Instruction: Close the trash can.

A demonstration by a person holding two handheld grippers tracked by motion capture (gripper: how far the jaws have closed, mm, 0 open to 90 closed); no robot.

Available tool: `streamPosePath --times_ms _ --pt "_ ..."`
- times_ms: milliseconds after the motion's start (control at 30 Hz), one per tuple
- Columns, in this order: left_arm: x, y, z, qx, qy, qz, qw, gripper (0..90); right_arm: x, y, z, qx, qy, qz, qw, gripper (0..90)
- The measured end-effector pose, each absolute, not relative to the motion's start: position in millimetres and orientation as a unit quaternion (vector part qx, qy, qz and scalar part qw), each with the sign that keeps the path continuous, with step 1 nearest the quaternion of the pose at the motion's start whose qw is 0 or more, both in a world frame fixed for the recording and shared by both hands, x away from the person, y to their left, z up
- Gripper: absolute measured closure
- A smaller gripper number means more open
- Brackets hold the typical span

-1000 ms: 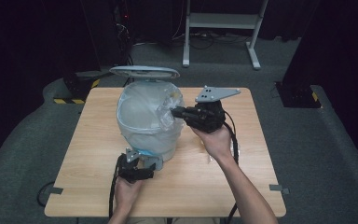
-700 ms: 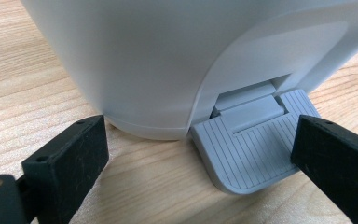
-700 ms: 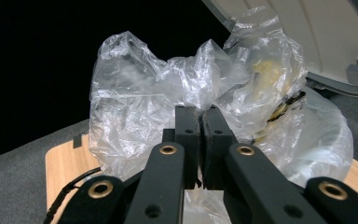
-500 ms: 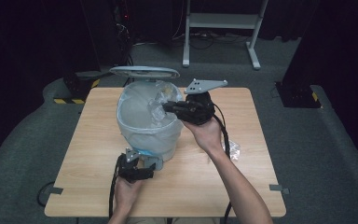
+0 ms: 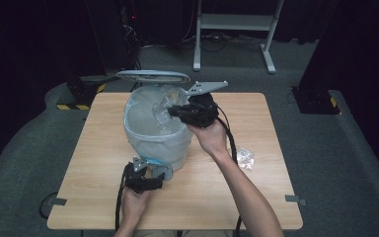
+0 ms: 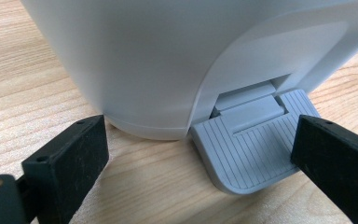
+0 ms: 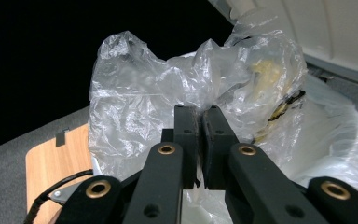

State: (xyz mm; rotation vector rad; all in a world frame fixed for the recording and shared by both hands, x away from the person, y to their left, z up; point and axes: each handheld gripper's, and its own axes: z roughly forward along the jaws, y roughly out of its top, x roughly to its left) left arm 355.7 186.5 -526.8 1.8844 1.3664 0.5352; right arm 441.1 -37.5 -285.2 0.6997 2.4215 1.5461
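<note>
Work in hand: a clear plastic bag [image 5: 165, 106] is being put into a white pedal bin [image 5: 158, 140] that stands left of centre on the bench [image 5: 256, 197].
Right tool [image 5: 173, 111]: seen in the upper middle of the high view, over the bin's far right rim. Its jaws are pinched nearly together on a fold of the crumpled bag [image 7: 186, 88], which billows above them in the right gripper view. I judge the tight pinch is there so the thin film cannot slip while it is carried over the opening.
Left tool [image 5: 159, 175]: low and level at the bin's foot, lower middle of the high view. Its jaws stand wide, one on each side of the grey ribbed pedal [image 6: 256, 144], with nothing gripped. One jaw lies at the pedal's right edge; whether it presses on it I cannot tell.
Lid [image 5: 153, 76]: raised behind the bin, at the upper left of its rim. Probably the left tool sits at the pedal to keep it up, leaving the mouth free.
Liner [image 5: 150, 121]: a pale film already lines the bin and folds over its rim.
Bag's place: above the bin's mouth, partly inside the rim, not yet let go.
Other: a small crumpled clear scrap [image 5: 244, 157] lies on the bench, right of the person's forearm.
</note>
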Motion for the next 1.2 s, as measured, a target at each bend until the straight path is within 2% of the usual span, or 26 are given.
streamPosePath --times_ms 267,467,633,1200 --pt "355 186 -527 0.733 0.535 0.2 0.37 4.3 446 -30 -292 0.236 0.823 0.51 0.088 82.3" --pt "356 186 -527 0.733 0.533 0.207 0.368 4.3 449 -26 -297 0.248 0.826 0.5 0.084 64.4" --pt "355 186 -527 0.733 0.534 0.203 0.369 4.3 450 -27 -299 0.257 0.819 0.507 0.083 57.3" --pt "356 187 -527 0.734 0.532 0.205 0.369 4.3 435 -44 -300 0.253 0.801 0.534 0.097 51.8"
